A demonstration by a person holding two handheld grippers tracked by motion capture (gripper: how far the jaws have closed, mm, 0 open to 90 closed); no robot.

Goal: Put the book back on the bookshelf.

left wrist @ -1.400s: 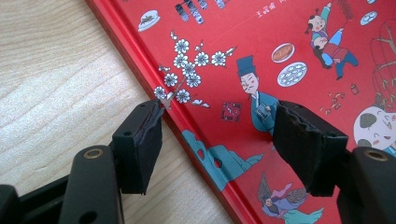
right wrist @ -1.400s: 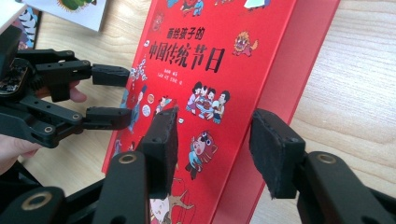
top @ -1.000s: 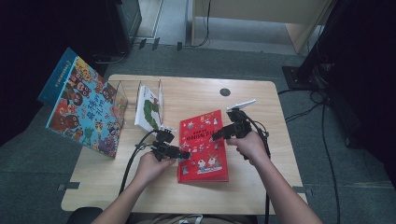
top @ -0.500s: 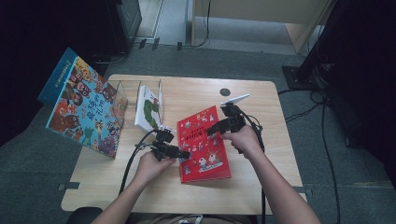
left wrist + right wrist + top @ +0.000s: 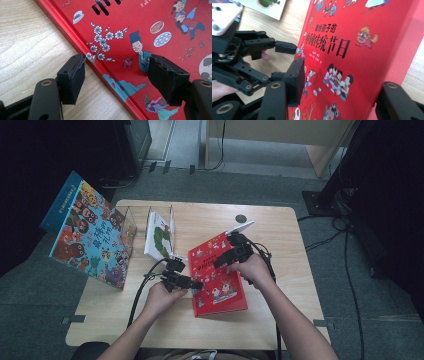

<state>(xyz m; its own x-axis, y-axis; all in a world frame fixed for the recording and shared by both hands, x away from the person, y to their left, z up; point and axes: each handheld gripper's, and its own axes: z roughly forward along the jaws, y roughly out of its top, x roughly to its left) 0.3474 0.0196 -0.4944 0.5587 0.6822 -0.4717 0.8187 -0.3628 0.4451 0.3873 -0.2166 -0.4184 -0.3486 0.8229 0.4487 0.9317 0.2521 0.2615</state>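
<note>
A red picture book [image 5: 220, 285] lies flat on the wooden table [image 5: 280, 250], with its spine to the left. My left gripper [image 5: 194, 284] is at that spine edge. In the left gripper view its jaws [image 5: 115, 67] stand open astride the edge of the red book [image 5: 150, 25], one pad over bare wood, the other over the cover. My right gripper [image 5: 226, 259] hovers over the book's upper half and points left. Its jaws [image 5: 344, 75] are open above the cover [image 5: 352, 50] and grip nothing. The left gripper's upper finger [image 5: 285, 47] touches the spine.
A large colourful book [image 5: 90, 240] leans at the table's left end. Beside it a clear rack holds a white book with a green caterpillar [image 5: 160, 236]. A dark round hole [image 5: 241, 218] sits near the far edge. Black cables trail from both grippers.
My right gripper has slid left from the book's right edge to above its upper cover. The left gripper and the book have stayed in place.
</note>
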